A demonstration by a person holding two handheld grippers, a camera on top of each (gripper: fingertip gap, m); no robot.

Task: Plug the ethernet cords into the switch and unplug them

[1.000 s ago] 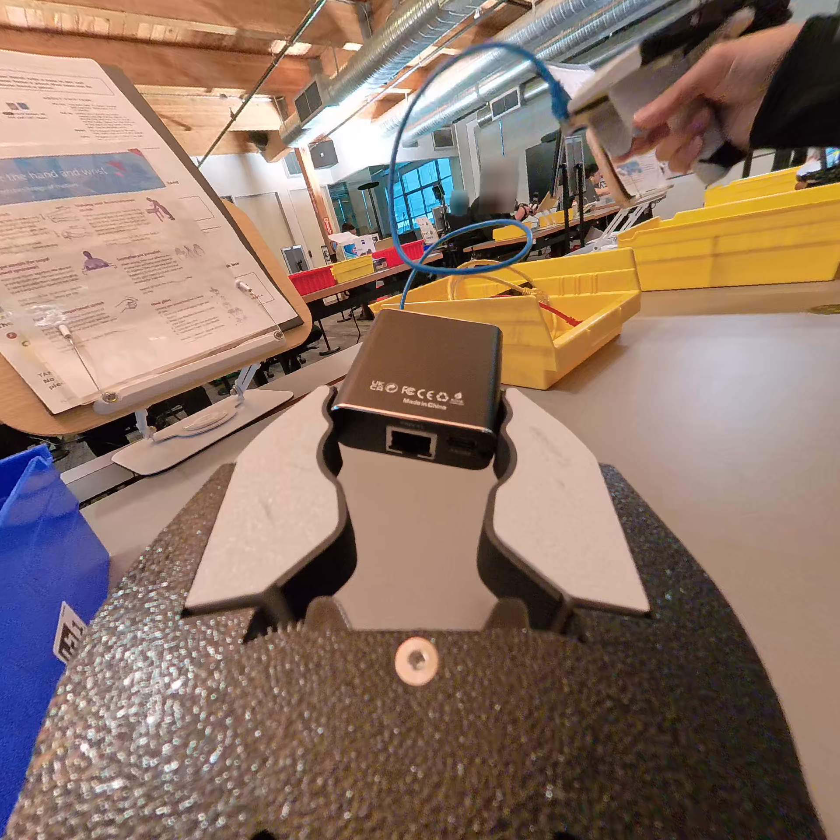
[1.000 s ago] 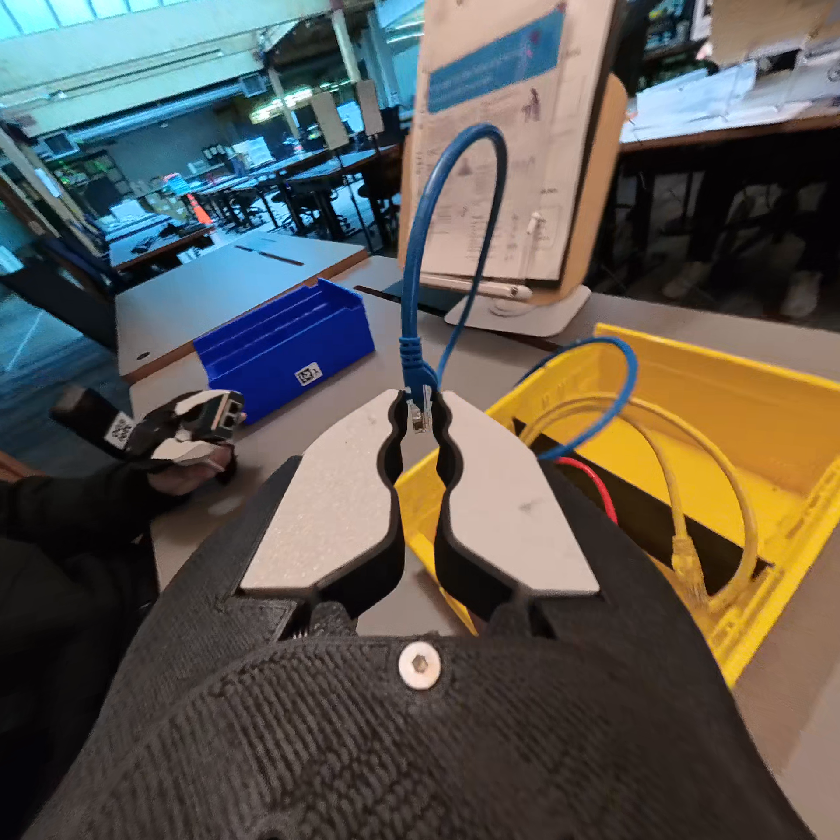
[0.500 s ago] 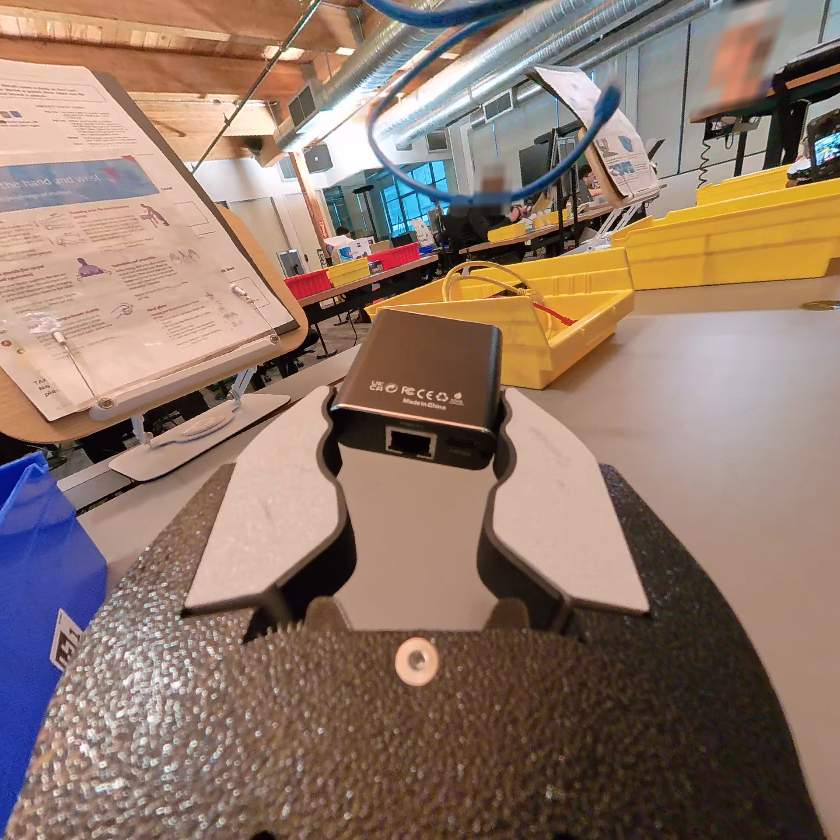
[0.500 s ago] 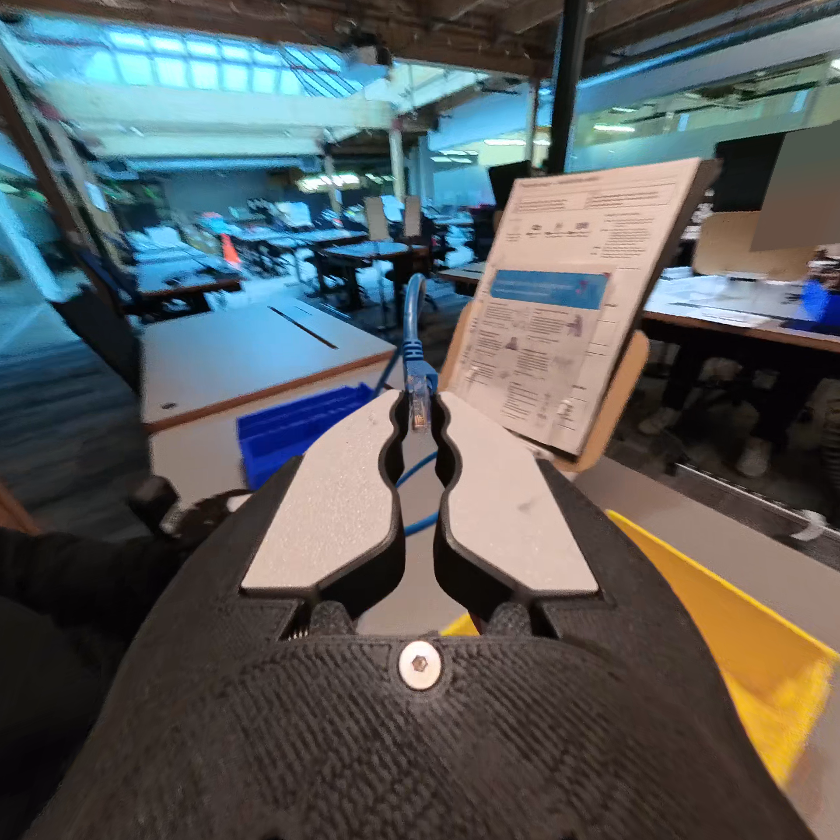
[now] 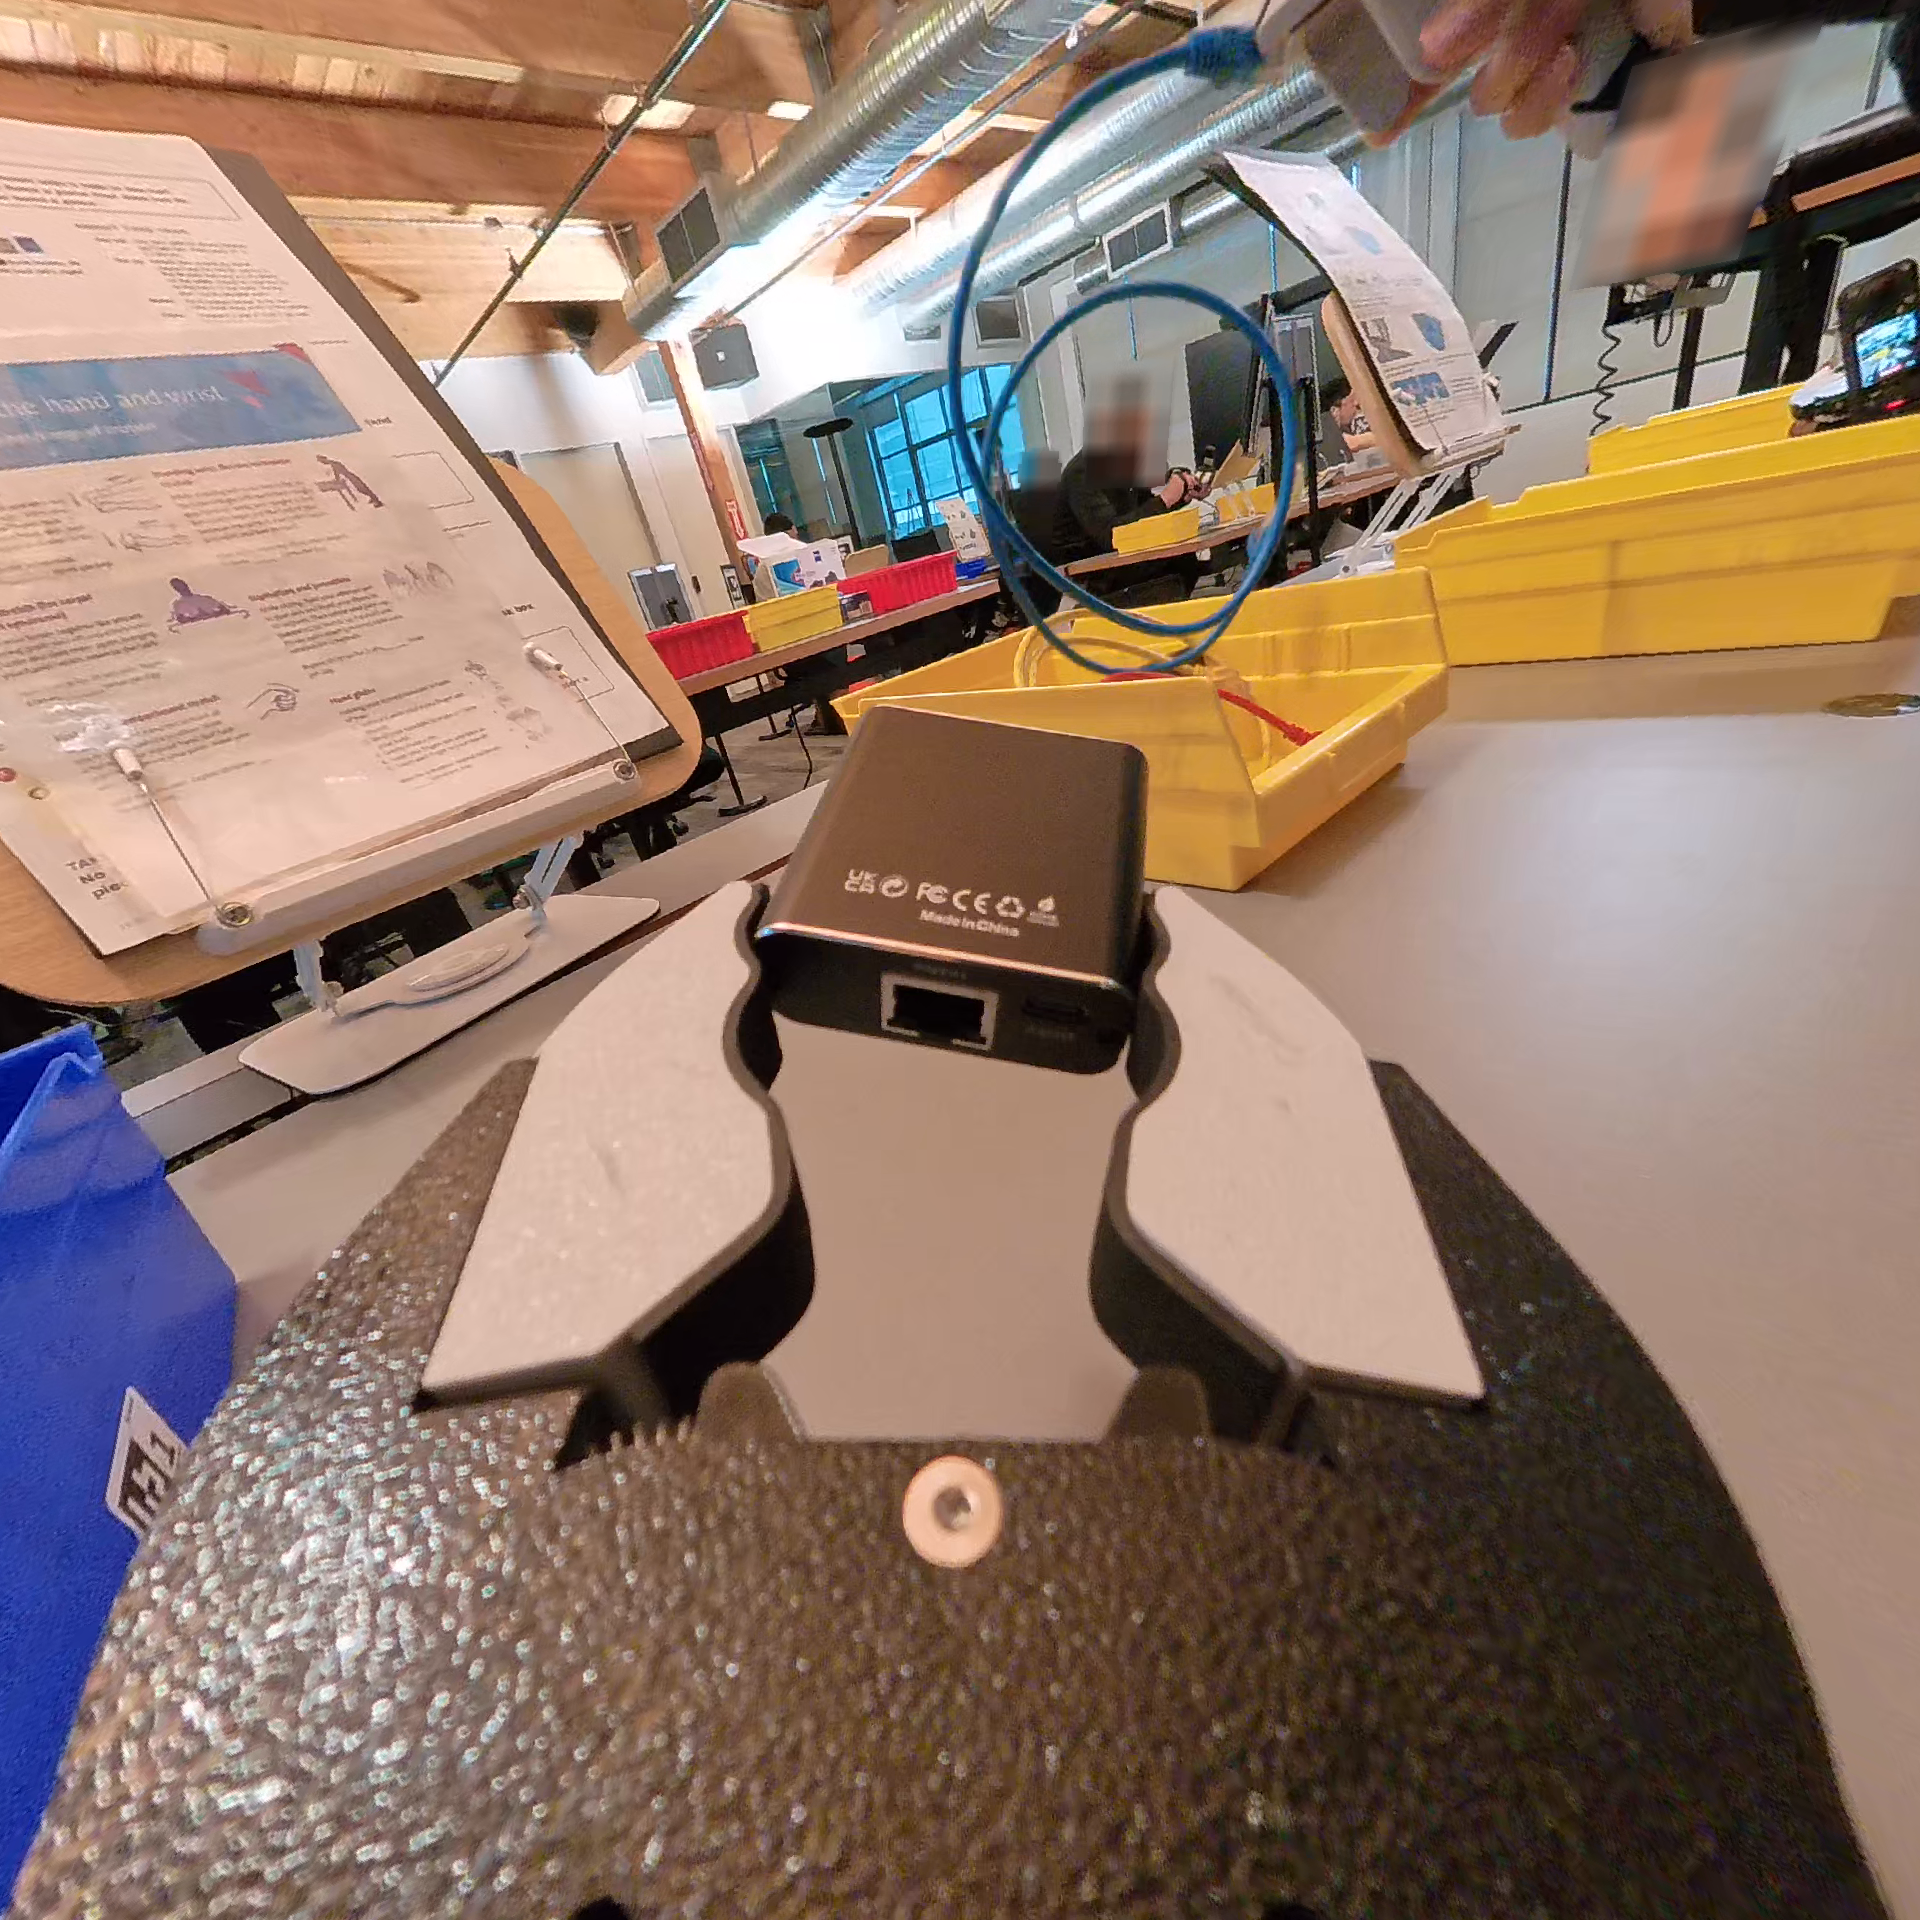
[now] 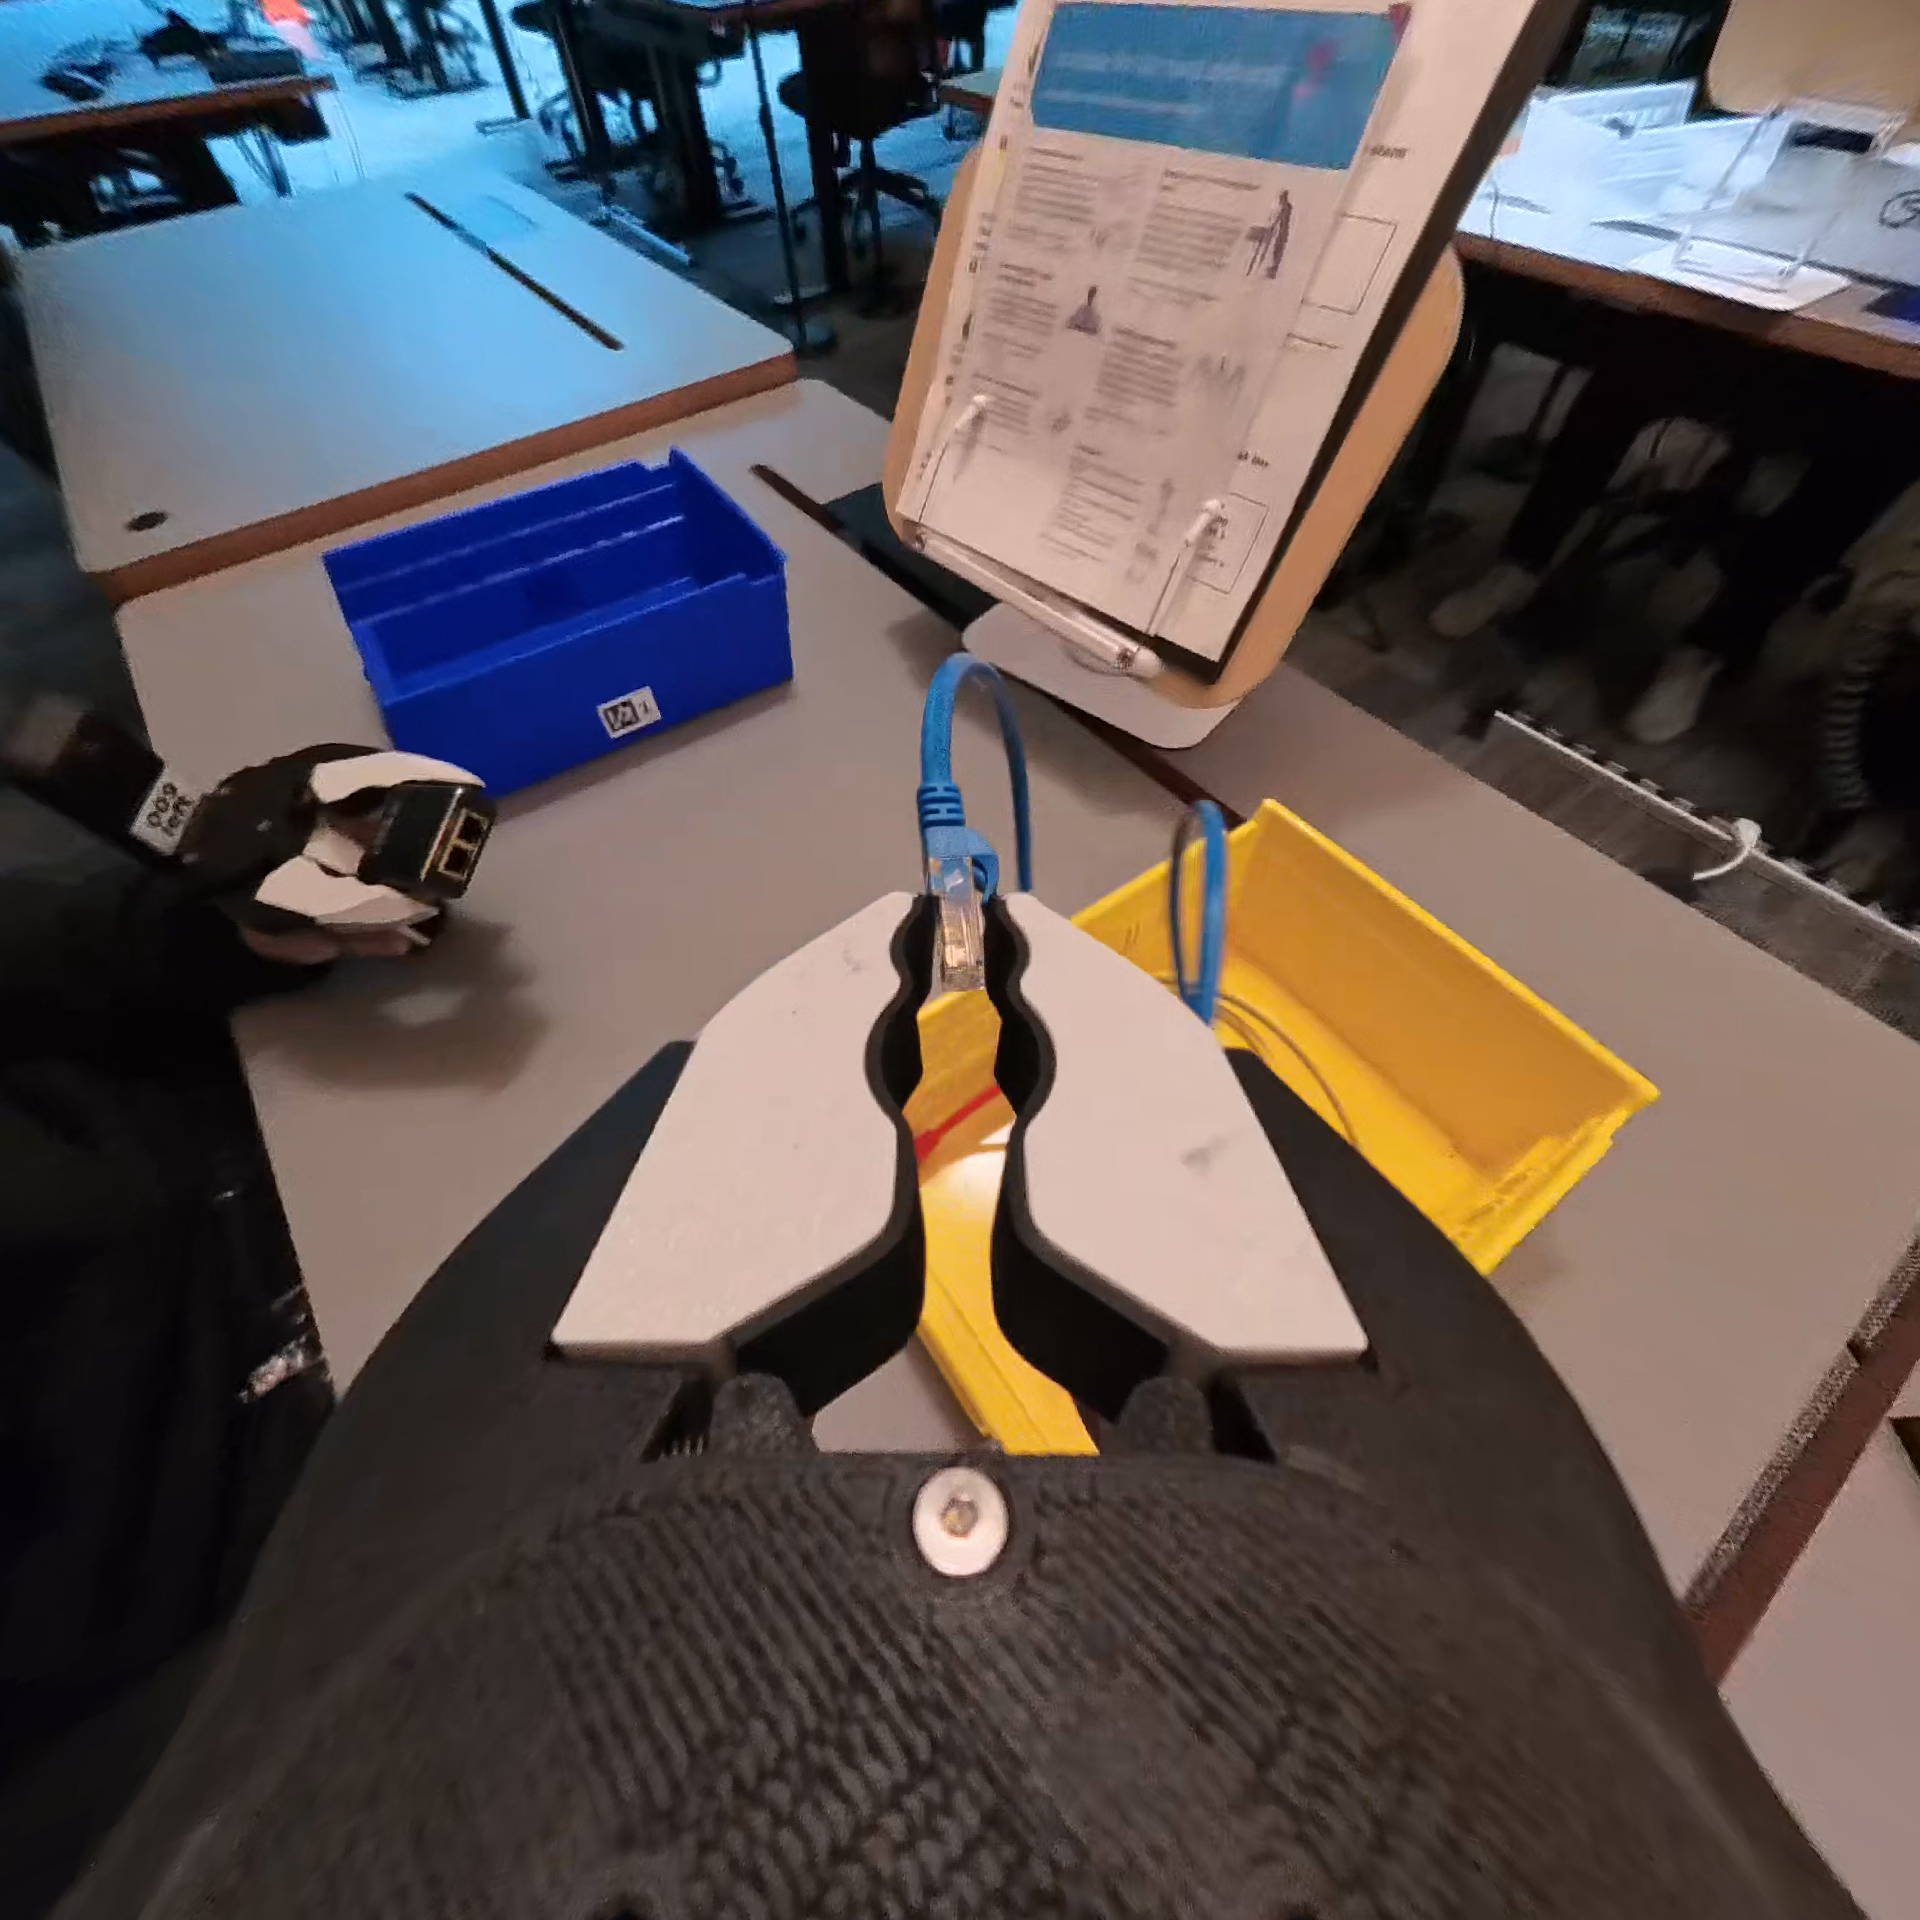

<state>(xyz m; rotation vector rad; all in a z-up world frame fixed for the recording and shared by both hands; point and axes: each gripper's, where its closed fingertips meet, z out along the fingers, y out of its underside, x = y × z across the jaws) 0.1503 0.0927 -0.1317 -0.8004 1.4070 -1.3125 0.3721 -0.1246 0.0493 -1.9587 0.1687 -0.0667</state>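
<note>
My left gripper (image 5: pixel 951 935) is shut on a small black switch (image 5: pixel 966 862), held just above the grey table. One empty port (image 5: pixel 938 1013) faces me. In the right wrist view the switch (image 6: pixel 426 831) sits in that gripper (image 6: pixel 400 847) at the left, two ports facing outward. My right gripper (image 6: pixel 958 920) is shut on the clear plug (image 6: pixel 958 925) of a blue ethernet cord (image 6: pixel 971 727). The cord loops down into a yellow bin (image 6: pixel 1455 1122). In the left wrist view the cord (image 5: pixel 1132 468) hangs in loops from the right gripper (image 5: pixel 1278 26) at the top edge.
A blue bin (image 6: pixel 561 613) stands at the table's left. A document stand with a printed sheet (image 6: pixel 1174 343) stands at the back. The yellow bin (image 5: pixel 1226 727) also holds yellow and red cords. More yellow bins (image 5: pixel 1683 561) line the right side.
My right gripper has tilted back down over the yellow bin with the blue plug in it, and the cord's loops hang lower. The left gripper and the switch have barely moved.
</note>
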